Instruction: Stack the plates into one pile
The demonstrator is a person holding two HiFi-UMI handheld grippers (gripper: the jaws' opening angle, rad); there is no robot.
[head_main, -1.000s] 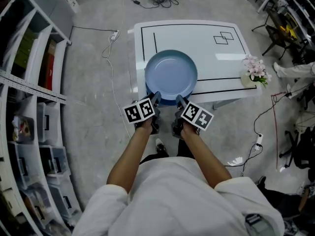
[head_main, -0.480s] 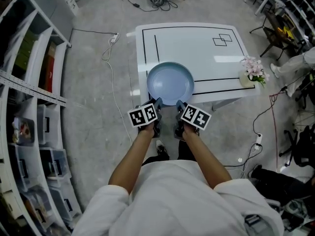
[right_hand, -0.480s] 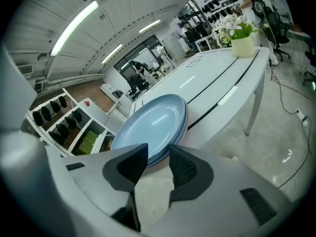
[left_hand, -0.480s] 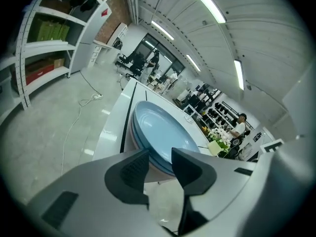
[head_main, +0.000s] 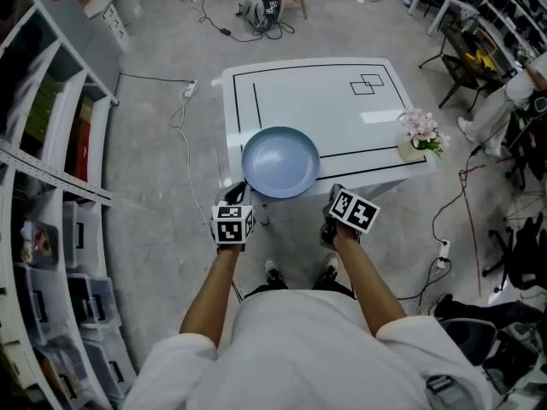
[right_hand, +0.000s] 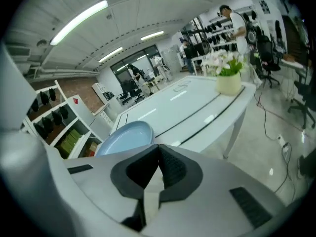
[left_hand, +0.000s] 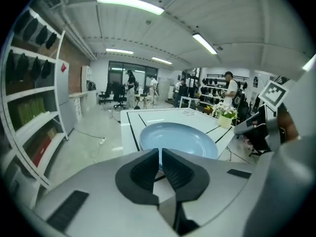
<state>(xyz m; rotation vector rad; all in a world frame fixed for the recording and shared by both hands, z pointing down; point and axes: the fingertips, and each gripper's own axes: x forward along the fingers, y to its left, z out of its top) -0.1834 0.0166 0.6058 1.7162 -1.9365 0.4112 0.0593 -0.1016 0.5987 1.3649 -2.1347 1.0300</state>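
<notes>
Blue plate (head_main: pixel 280 162): resting at the near edge of the white table (head_main: pixel 325 101). Left gripper (head_main: pixel 236 193): drawn back from the plate's rim, where it sat half a second ago; jaws closing, nearly together, nothing between them. Right gripper (head_main: pixel 333 196): likewise pulled clear of the rim, jaws pressed together, empty. The grippers now stand wider apart.

No legible lettering, brand, number or sign on anything in any view.
</notes>
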